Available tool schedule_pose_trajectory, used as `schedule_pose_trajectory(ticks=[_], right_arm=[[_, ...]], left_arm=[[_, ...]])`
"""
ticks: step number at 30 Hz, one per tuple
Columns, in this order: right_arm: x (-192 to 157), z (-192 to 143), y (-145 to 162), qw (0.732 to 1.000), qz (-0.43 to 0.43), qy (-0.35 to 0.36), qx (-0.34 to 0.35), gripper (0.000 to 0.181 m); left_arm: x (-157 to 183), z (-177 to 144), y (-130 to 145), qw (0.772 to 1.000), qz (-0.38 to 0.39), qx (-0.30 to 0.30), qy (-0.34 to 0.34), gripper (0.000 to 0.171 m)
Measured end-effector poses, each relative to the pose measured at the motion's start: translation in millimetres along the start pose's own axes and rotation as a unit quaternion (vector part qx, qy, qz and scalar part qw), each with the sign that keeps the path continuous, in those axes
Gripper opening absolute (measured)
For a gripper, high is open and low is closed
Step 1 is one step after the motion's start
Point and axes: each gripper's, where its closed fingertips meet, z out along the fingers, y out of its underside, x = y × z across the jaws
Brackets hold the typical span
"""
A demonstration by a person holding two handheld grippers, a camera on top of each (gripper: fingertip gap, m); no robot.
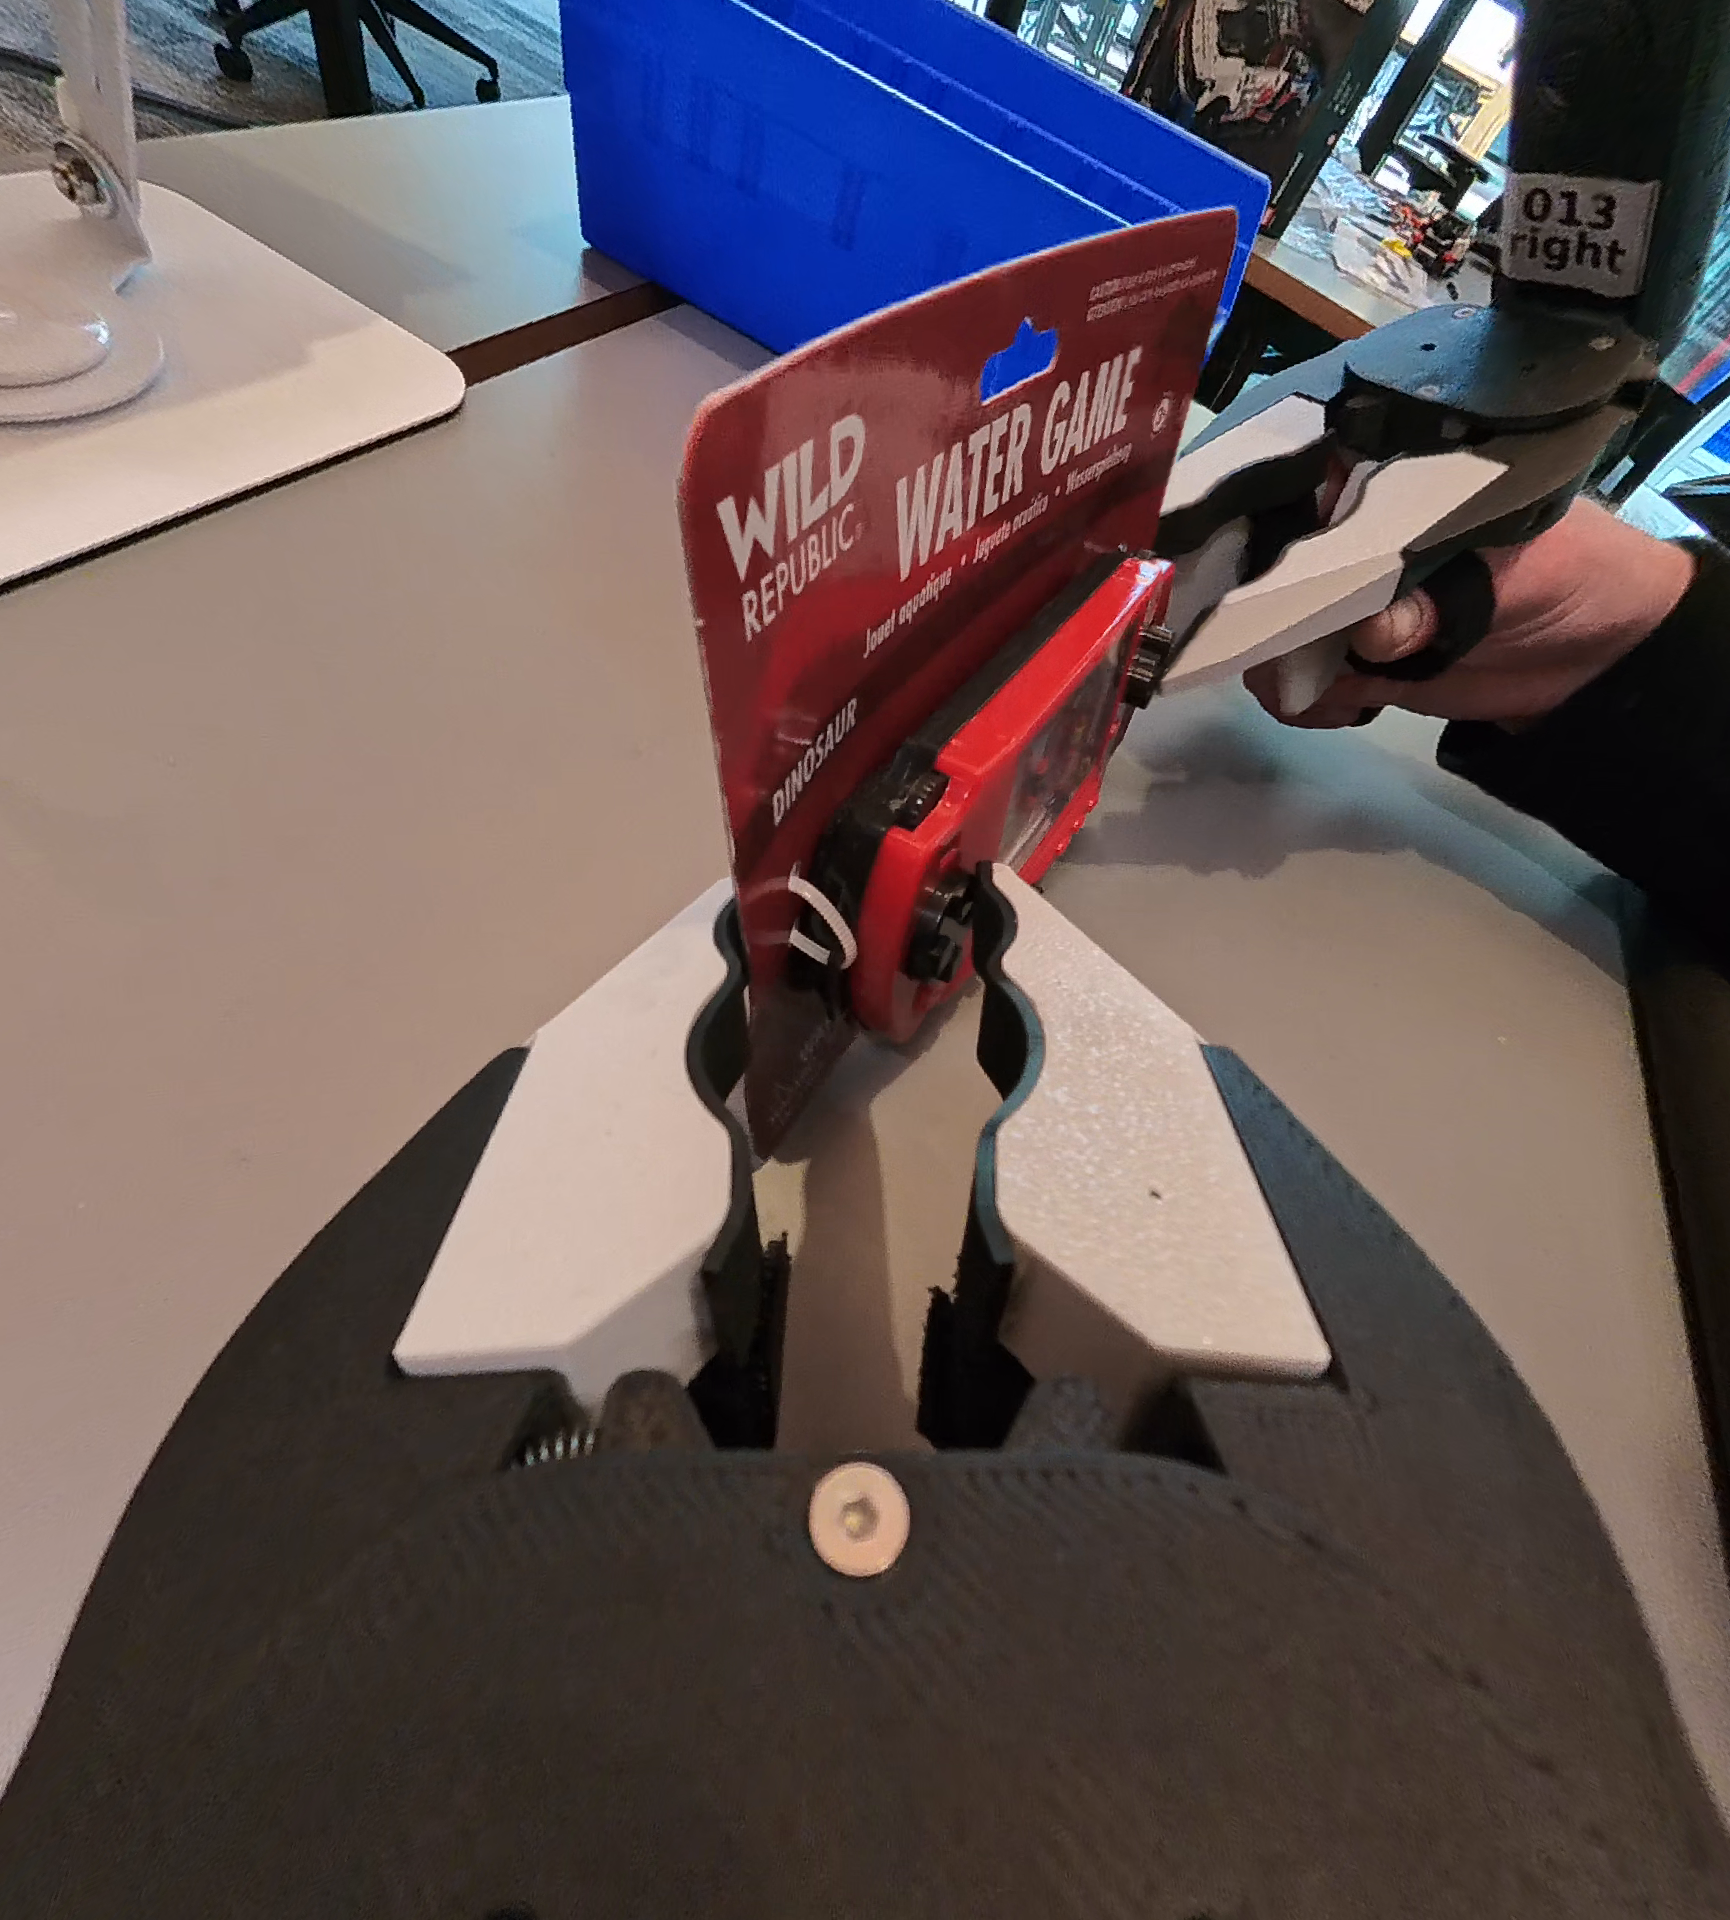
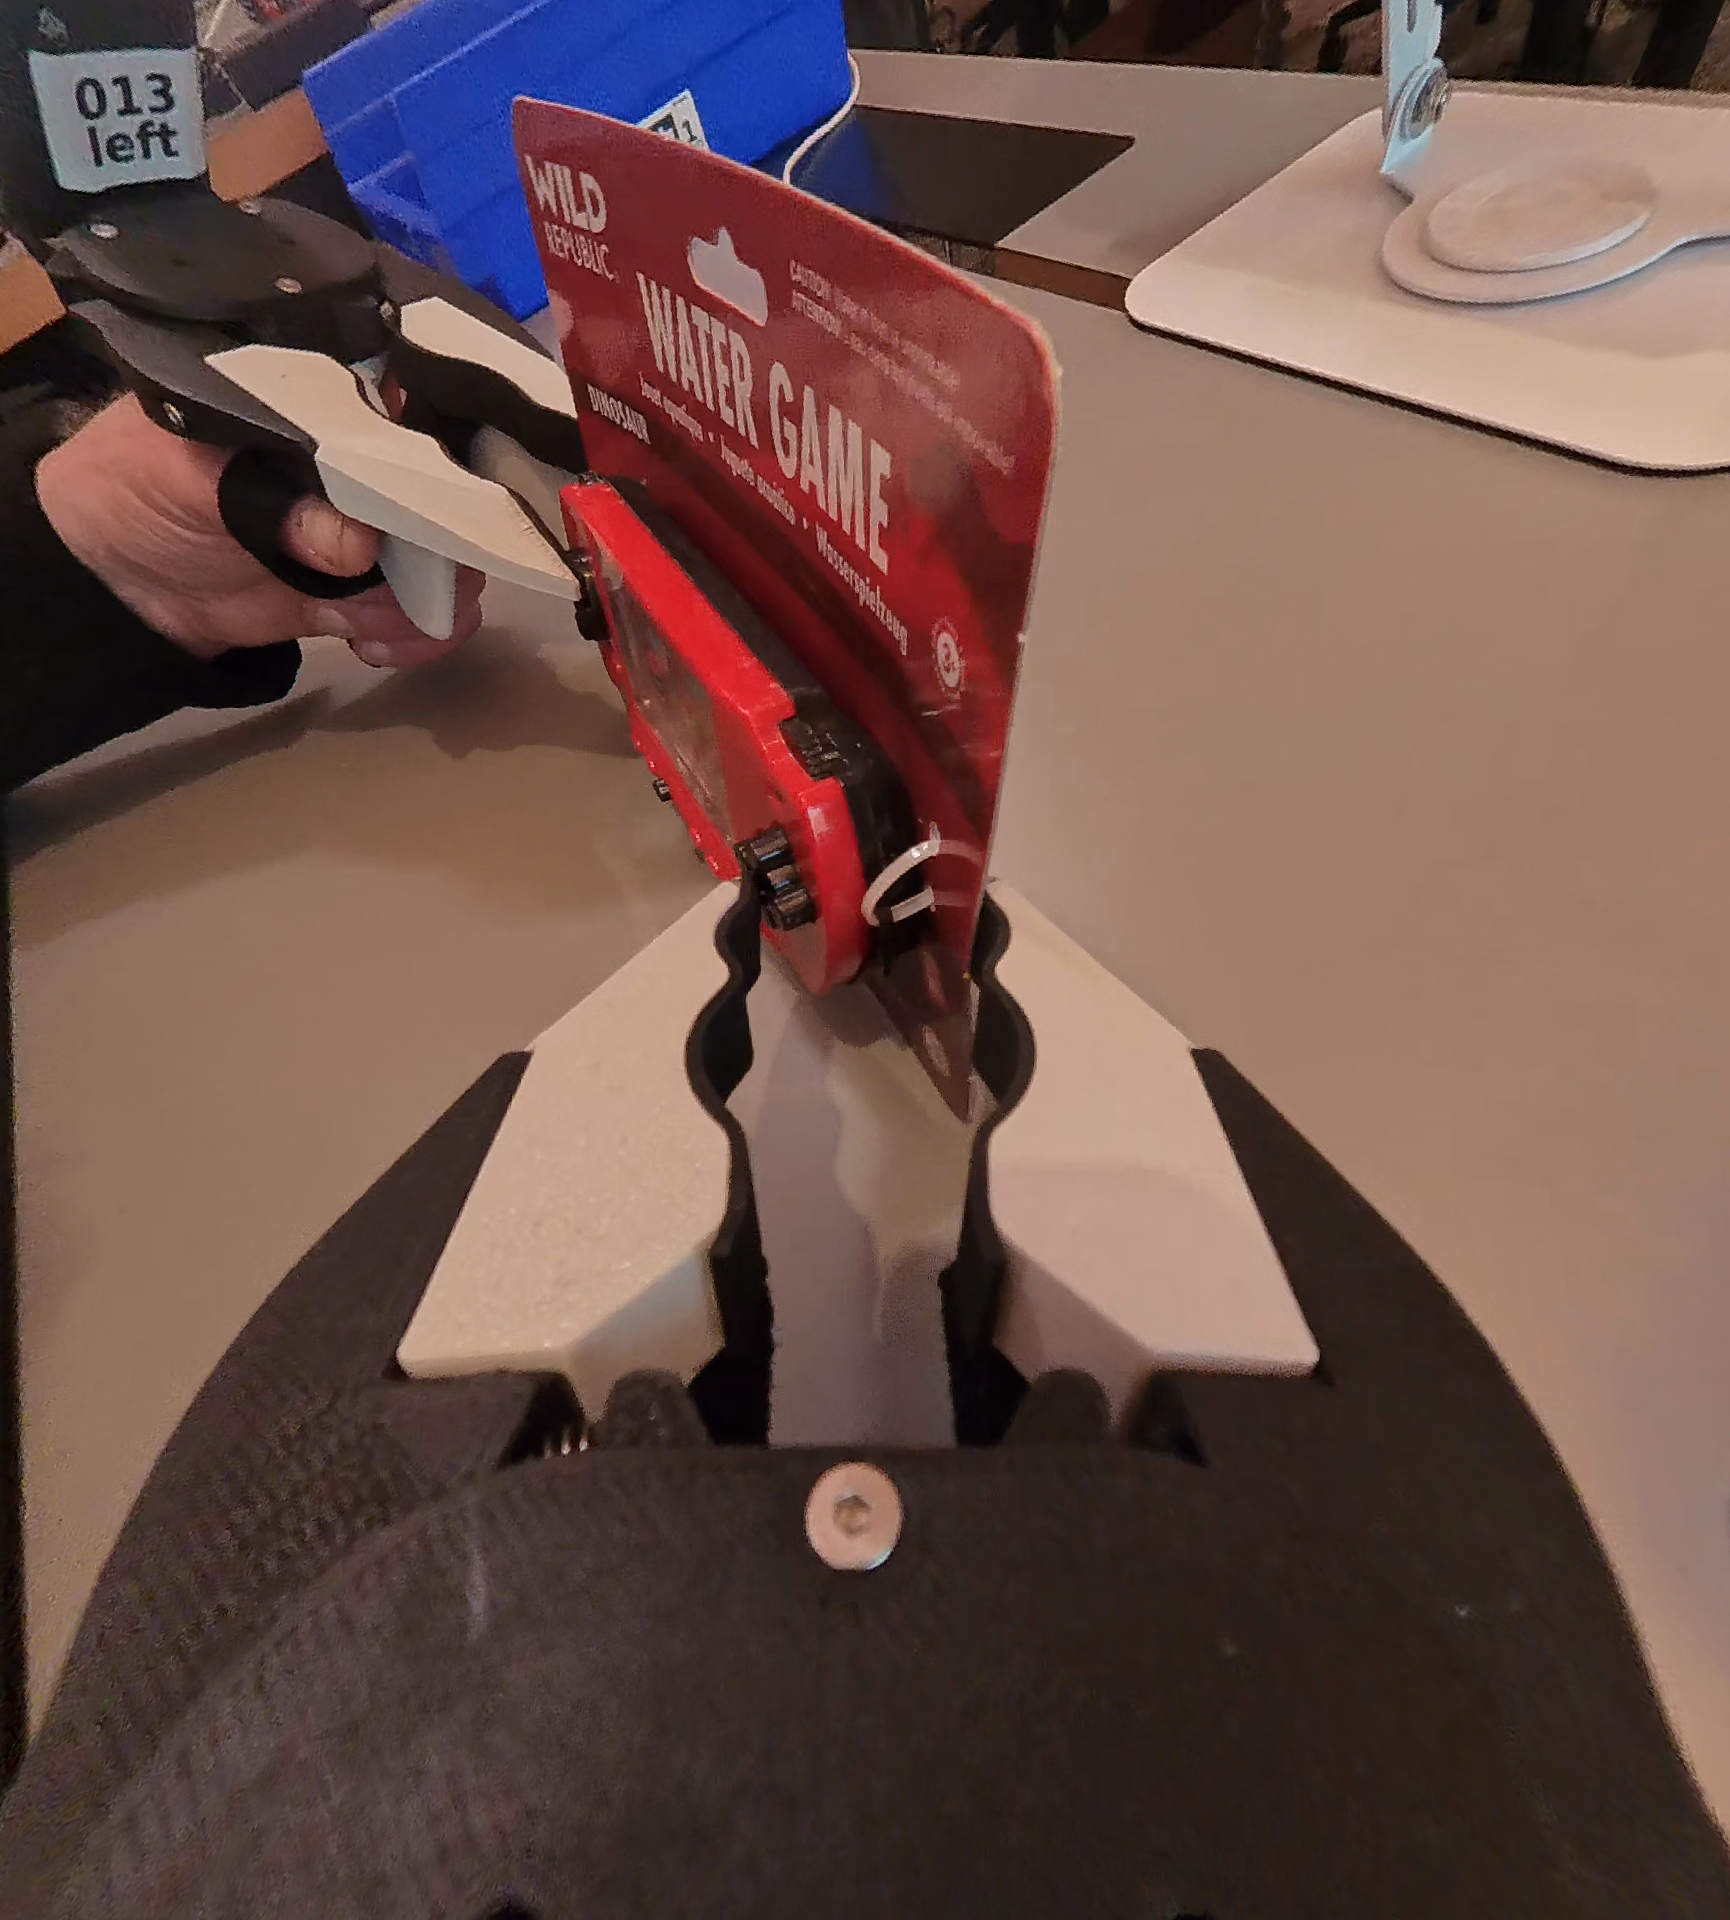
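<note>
A toy package, a red backing card [image 1: 944, 520] with a red handheld game [image 1: 1006, 790] zip-tied to it, stands on edge on the grey table [image 1: 321, 831]. My left gripper [image 1: 861, 925] is shut on its near end: one finger presses the card and the other the game's black knob. My right gripper [image 2: 861, 914] is shut on the opposite end of the same package [image 2: 788, 499] in the same way. Each gripper shows in the other's view: the right [image 1: 1183, 592] and the left [image 2: 554, 530], each held by a hand.
A blue plastic bin [image 1: 840, 177] stands just behind the package; it also shows in the right wrist view [image 2: 528, 135]. A white stand on a flat white base [image 1: 165, 395] sits farther back on the table. A dark sleeve [image 1: 1671, 779] lies along the table's edge.
</note>
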Motion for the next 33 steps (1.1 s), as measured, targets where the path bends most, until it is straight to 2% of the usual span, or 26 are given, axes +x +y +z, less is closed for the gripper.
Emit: schedule_pose_trajectory(ticks=[10, 28, 33], right_arm=[[1.0, -2.1, -0.3, 1.0, -0.005, -0.002, 0.006, 0.03], [1.4, -1.9, -0.7, 1.0, 0.004, -0.009, 0.012, 0.033], [1.2, -1.9, -0.4, 1.0, -0.003, 0.0, 0.011, 0.033]], left_arm=[[-0.5, 1.8, -1.8, 1.0, 0.011, -0.004, 0.003, 0.039], [-0.5, 2.4, -2.6, 1.0, 0.016, -0.004, 0.0, 0.039], [-5.4, -0.2, -3.4, 0.998, 0.05, 0.013, -0.036, 0.049]])
